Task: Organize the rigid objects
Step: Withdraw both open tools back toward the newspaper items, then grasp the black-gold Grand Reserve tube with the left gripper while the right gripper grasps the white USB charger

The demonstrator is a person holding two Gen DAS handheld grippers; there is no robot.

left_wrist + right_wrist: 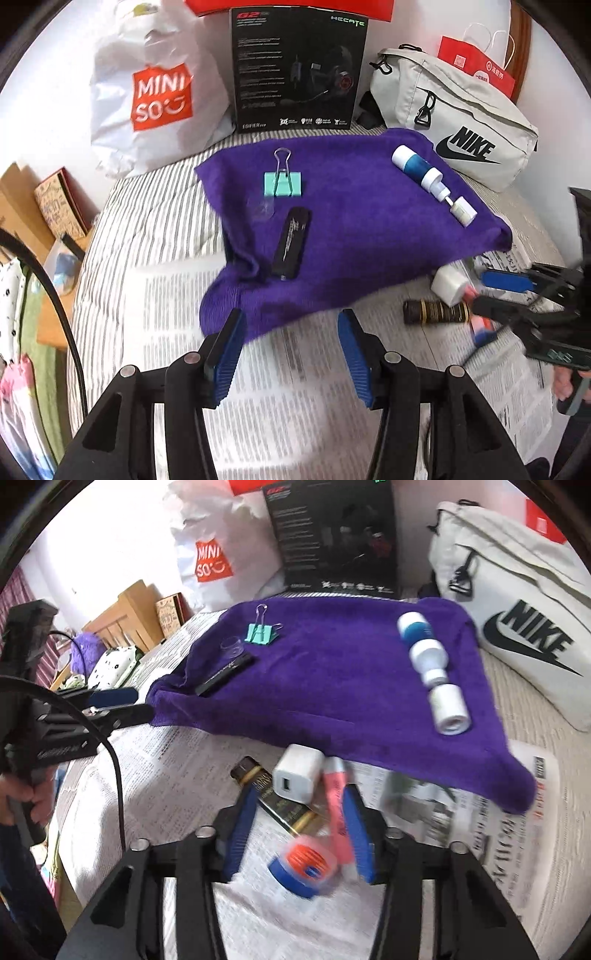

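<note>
A purple towel [351, 221] [332, 672] lies on newspaper. On it are a teal binder clip [283, 181] [260, 632], a black flat case [291, 247] [225, 674], a clear small cup [263, 208] [232, 647] and a white-blue bottle [430, 179] [430, 657]. My left gripper [291, 354] is open and empty over the towel's near edge. My right gripper [299, 827] is open over a white charger [297, 775] [448, 286], a black-gold tube [284, 805] [436, 312], a pink marker [338, 805] and a blue-orange round lid [304, 866].
A Miniso bag [159, 96], a black headset box [295, 70], a white Nike bag [461, 122] and a red paper bag [476, 62] stand behind the towel. Boxes [62, 206] and clutter lie off the left edge of the bed.
</note>
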